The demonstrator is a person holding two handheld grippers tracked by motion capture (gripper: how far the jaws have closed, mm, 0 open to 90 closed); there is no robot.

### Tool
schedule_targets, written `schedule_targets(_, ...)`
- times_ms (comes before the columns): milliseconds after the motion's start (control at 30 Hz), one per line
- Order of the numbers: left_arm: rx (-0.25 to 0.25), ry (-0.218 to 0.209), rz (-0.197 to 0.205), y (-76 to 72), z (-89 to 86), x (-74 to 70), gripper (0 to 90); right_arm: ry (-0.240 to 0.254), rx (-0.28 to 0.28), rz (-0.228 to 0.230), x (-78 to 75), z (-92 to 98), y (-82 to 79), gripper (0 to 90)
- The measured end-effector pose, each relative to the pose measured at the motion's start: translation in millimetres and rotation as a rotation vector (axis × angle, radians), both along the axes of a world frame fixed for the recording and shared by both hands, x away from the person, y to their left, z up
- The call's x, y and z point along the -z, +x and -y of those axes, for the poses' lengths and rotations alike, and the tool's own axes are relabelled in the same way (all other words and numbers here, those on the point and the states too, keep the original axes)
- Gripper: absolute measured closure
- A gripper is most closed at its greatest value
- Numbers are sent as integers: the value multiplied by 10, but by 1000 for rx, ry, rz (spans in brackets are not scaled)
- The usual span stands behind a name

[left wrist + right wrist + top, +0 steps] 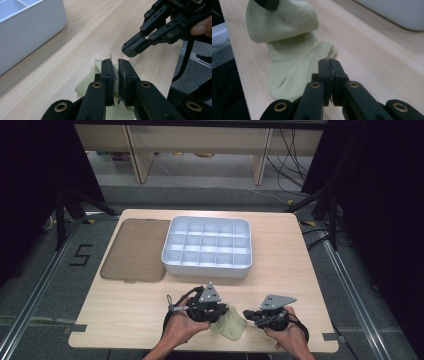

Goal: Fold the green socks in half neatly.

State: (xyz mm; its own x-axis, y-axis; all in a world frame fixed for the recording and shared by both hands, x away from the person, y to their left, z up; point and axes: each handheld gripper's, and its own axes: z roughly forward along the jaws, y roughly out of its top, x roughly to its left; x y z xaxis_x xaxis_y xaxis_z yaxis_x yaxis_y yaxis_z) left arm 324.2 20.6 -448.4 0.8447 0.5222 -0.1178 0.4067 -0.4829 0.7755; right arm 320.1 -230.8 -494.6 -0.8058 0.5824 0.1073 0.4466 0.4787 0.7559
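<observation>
My desk (280,270) is a light wooden top with rounded corners. Toward twelve o'clock on it sits a white divided tray (207,267), its compartments in a grid. Just beside that, at about ten o'clock, a flat brown lid (134,251) lies with its edge close to the tray wall. Down at six o'clock, near my edge, a pale green sock (294,62) rests partly on the wood, one end lifted and folded over.

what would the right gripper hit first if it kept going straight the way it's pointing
Probably the pale green sock. The right gripper, jaws shut, points low along the table at the sock's near edge; depth is hard to judge, so it may graze past.
</observation>
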Motion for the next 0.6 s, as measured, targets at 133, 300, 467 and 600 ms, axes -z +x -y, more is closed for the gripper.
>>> schedule_targets(133,22,23,4,7,32,13,824,-19,-9,-5,11,47,-77,887)
schedule_targets(300,18,24,-5,7,115,46,818,-15,5,10,-1,141,-111,887)
schedule_targets(467,34,57,-4,3,235,114,816,-11,35,1,-6,181,-116,887)
schedule_targets(600,45,77,-6,17,301,183,816,-12,28,6,-17,196,-115,887)
